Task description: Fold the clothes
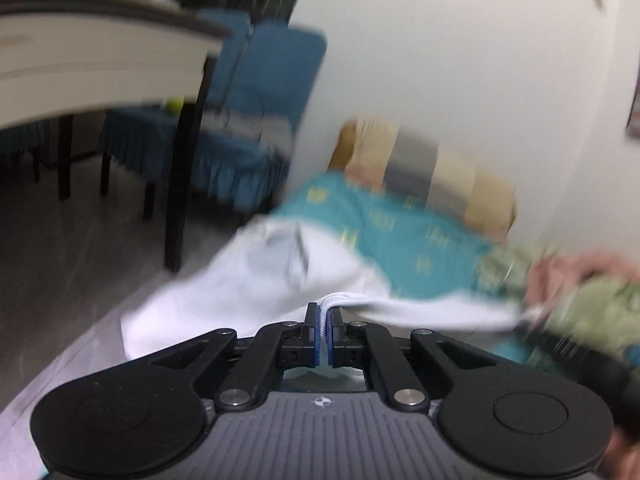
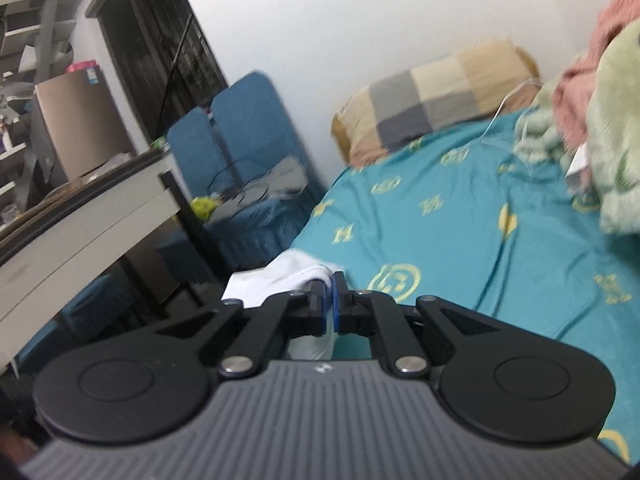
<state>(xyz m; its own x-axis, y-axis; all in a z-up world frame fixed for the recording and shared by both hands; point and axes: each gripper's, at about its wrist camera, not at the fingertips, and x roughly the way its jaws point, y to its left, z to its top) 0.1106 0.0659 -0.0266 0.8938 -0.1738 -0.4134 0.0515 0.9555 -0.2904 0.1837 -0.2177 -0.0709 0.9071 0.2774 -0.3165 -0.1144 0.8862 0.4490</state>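
Left view smeared by blur, white garment (image 1: 256, 272) cut off below both grippers, left gripper (image 1: 324, 320) clamped on its hem, right gripper (image 2: 329, 300) clamped on its edge, both tilted slightly down over teal bed (image 2: 460, 232)

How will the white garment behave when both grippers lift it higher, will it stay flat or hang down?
The white garment looks thin and soft, so it will probably sag between the left gripper and the right gripper, which both pinch its edge. It seems light. Its loose part may drag over the teal bedsheet.
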